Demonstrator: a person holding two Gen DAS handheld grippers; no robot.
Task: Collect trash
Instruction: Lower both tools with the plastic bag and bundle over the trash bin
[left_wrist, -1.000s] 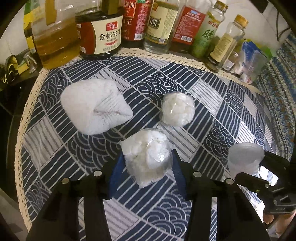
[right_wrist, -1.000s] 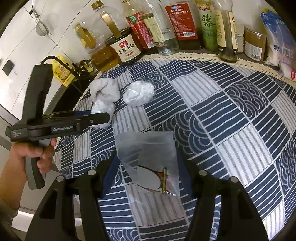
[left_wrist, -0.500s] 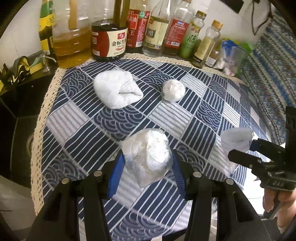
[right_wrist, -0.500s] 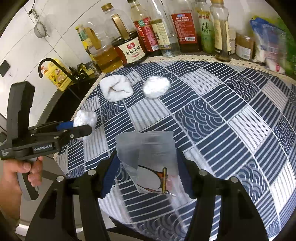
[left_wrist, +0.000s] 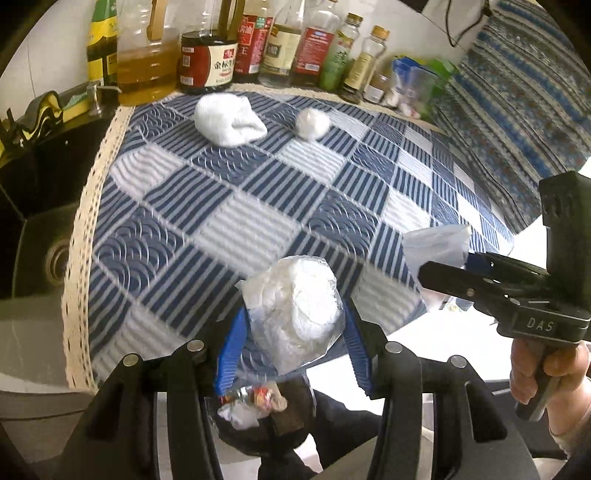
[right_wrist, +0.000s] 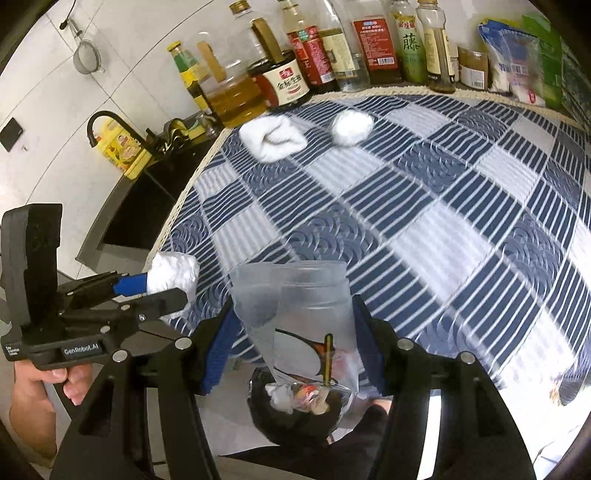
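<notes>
My left gripper (left_wrist: 293, 317) is shut on a crumpled white wad in clear plastic (left_wrist: 295, 295), held over the near edge of the blue patterned tablecloth (left_wrist: 229, 206). My right gripper (right_wrist: 295, 328) is shut on a clear plastic bag with a printed picture (right_wrist: 291, 291). Under both loads a dark trash bin (left_wrist: 258, 410) (right_wrist: 295, 410) holds wrappers and tissue. A folded white cloth (left_wrist: 229, 118) (right_wrist: 273, 138) and a small white ball (left_wrist: 314, 123) (right_wrist: 351, 125) lie at the far side of the table. Each view shows the other gripper (left_wrist: 439, 273) (right_wrist: 166, 288) from the side.
Oil and sauce bottles (left_wrist: 207, 55) (right_wrist: 288, 74) line the table's far edge, with food bags (left_wrist: 417, 85) at the back right. A dark sink counter (left_wrist: 33, 177) with a faucet (right_wrist: 107, 125) lies left of the table. A person's hand (left_wrist: 546, 369) grips the right handle.
Both grippers have pulled back from the middle of the table to its near edge, each with its load still held. The trash bin has come into view below them.
</notes>
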